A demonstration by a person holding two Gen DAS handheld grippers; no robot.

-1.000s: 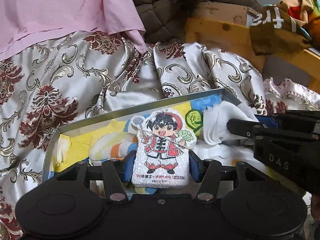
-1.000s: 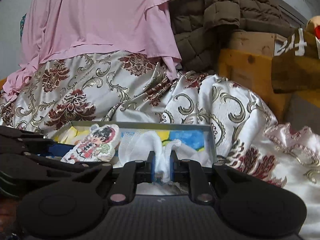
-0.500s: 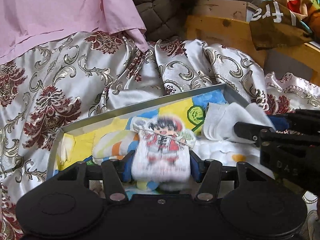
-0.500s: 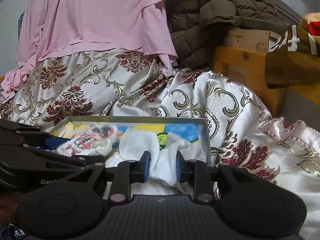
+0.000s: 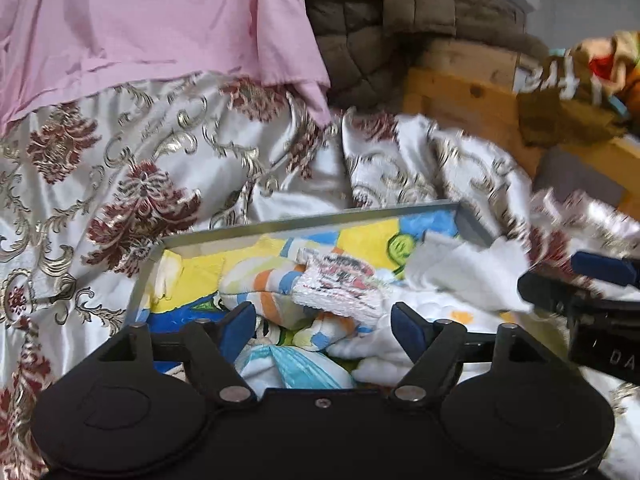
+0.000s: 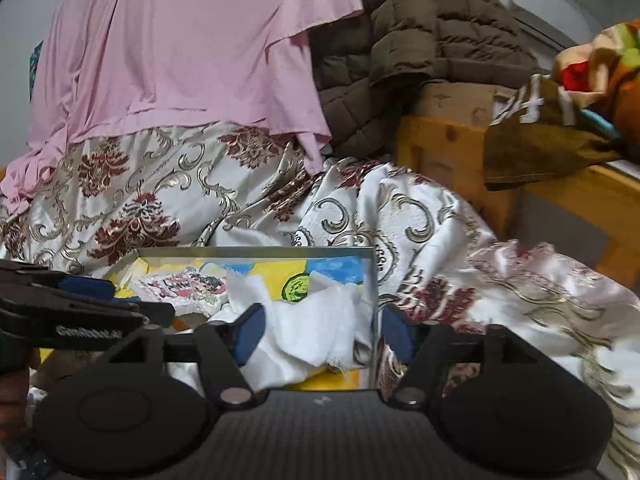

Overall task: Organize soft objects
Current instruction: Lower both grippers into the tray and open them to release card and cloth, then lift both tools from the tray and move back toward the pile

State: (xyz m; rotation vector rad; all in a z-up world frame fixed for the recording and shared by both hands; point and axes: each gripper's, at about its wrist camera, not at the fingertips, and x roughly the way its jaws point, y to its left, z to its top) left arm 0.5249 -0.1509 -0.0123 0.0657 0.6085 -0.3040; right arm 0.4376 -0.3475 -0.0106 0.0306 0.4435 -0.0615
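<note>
**A:** How far along does the tidying look?

**B:** Well on, I'd judge. The metal tray (image 5: 304, 222) sits on the patterned bedspread (image 5: 120, 168) and already holds a heap of soft things: the printed towel (image 5: 340, 284) lying flat on a striped cloth (image 5: 256, 288), and the white cloth (image 6: 312, 316) bunched at the tray's right end.

**A:** Is anything held?

**B:** No. The left hand-held gripper (image 5: 324, 328) has its jaws opening, wide apart; the towel lies just ahead of the pads, touching neither. The right hand-held gripper (image 6: 320, 330) is also opening. The white cloth sits between its pads, but slack, not pressed.

**A:** So both pieces are dropped off?

**B:** That's how it looks: both rest in the tray, loose.

**A:** What's left?

**B:** The white cloth hangs partly over the right rim, so it may need tucking in. The pink garment (image 6: 192, 48) and the brown jacket (image 6: 420, 28) lie behind; whether they belong to the job I cannot tell.
</note>
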